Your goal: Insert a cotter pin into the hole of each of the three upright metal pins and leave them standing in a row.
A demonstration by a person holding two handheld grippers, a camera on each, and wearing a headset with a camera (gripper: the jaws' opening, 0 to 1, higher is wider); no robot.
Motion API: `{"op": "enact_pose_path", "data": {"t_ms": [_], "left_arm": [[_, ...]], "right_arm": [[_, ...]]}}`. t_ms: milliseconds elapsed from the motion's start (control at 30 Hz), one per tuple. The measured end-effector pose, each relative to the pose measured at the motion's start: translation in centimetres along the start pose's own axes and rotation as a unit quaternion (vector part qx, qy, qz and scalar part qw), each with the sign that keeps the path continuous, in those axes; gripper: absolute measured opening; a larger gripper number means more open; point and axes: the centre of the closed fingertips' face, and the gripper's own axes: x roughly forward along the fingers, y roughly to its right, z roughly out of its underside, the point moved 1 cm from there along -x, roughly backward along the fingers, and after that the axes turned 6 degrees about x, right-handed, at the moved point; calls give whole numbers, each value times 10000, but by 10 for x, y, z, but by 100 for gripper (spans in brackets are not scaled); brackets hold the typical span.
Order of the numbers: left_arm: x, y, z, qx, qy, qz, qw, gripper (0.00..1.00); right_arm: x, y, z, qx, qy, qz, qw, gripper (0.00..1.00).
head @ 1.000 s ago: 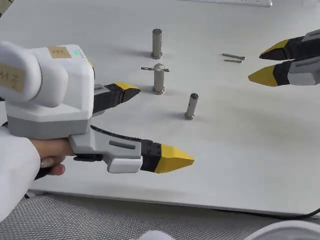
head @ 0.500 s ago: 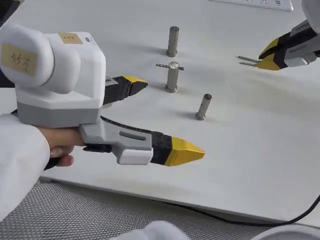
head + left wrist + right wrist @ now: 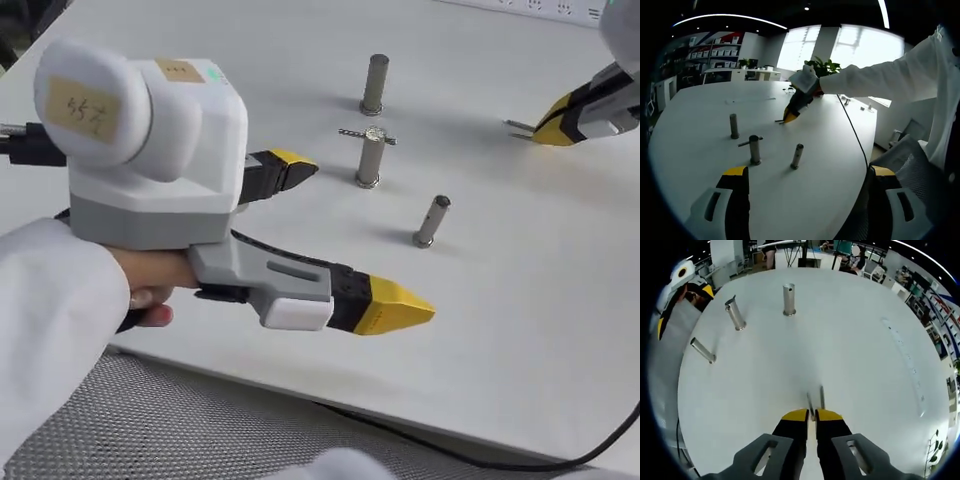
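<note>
Jaws of the right gripper (image 3: 813, 414) stand almost together, pinched on the near end of the held cotter (image 3: 810, 403), which lies flat on the table (image 3: 865, 340). The spare cotter (image 3: 822, 395) lies just beside it, roughly parallel (whether it touches a jaw tip I cannot tell). Three pins stand in a row, well apart from that gripper: far pin (image 3: 375, 84), middle pin (image 3: 370, 160) and near pin (image 3: 432, 221). The fitted cotter (image 3: 366, 135) sits crosswise through the top of the middle pin, sticking out on both sides; the far pin and near pin carry none. The left gripper (image 3: 370, 237) hovers over the table's near side, held by a hand (image 3: 150, 290) in a white sleeve (image 3: 45, 320), jaws wide apart on nothing, pointing toward the row.
</note>
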Motion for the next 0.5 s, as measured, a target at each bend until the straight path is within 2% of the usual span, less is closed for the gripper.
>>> {"op": "enact_pose_path", "data": {"t_ms": [67,100,233,500], "left_arm": [[0,0,-2,-16,27,-22,10000,99],[0,0,-3,-24,34,-35,10000,99],[0,-1,-2,-54,9,-58,10000,99],[1,-1,-2,-57,15,-62,10000,99]], "right_arm": [[3,3,2,-33,-70,4,10000,0],[4,3,0,14,1,-38,10000,0],[5,5,2,63,-48,-60,10000,0],[4,0,3,-153,-171,-42,9997,0]]}}
